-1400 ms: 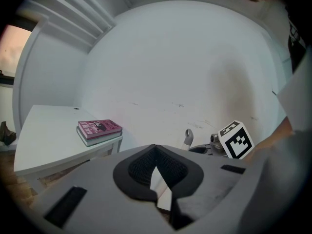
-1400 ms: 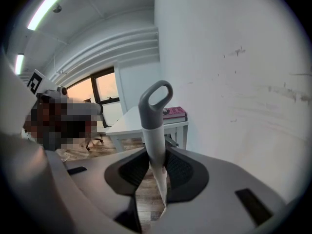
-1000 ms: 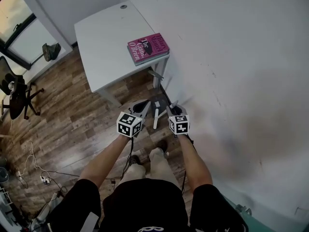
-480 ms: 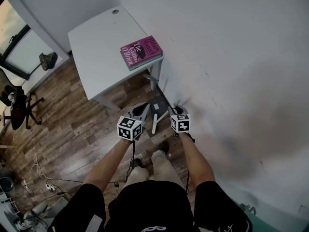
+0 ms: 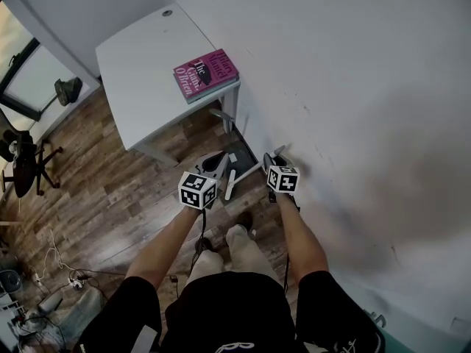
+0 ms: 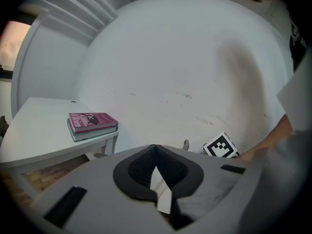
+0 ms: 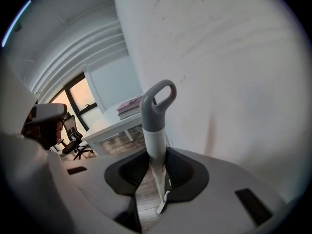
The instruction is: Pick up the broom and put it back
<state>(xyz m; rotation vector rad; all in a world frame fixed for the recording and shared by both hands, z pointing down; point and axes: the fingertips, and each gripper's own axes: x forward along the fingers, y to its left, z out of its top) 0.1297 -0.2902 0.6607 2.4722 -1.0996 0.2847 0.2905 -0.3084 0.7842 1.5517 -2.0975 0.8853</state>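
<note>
My right tongs [image 7: 157, 152] grip the white broom [image 7: 155, 116] just under its grey loop, beside the wall [image 7: 234, 82], so I judge the long lower end could swing into the desk [image 5: 140, 65] leg, or slide out of the grip. Those jaws stand about half closed, clamped on the stick. My left tongs [image 6: 156, 152] are nearly together, pinching a thin white handle [image 6: 162, 191]; whose, I cannot tell

Bare white wall [image 5: 353, 72] fills 1 to 3 o'clock; white desk [image 5: 140, 65] at 11 o'clock; wood-plank floor [image 5: 110, 190], office chair [image 5: 26, 153] and daylit window [image 5: 15, 57] at 9 o'clock.
</note>
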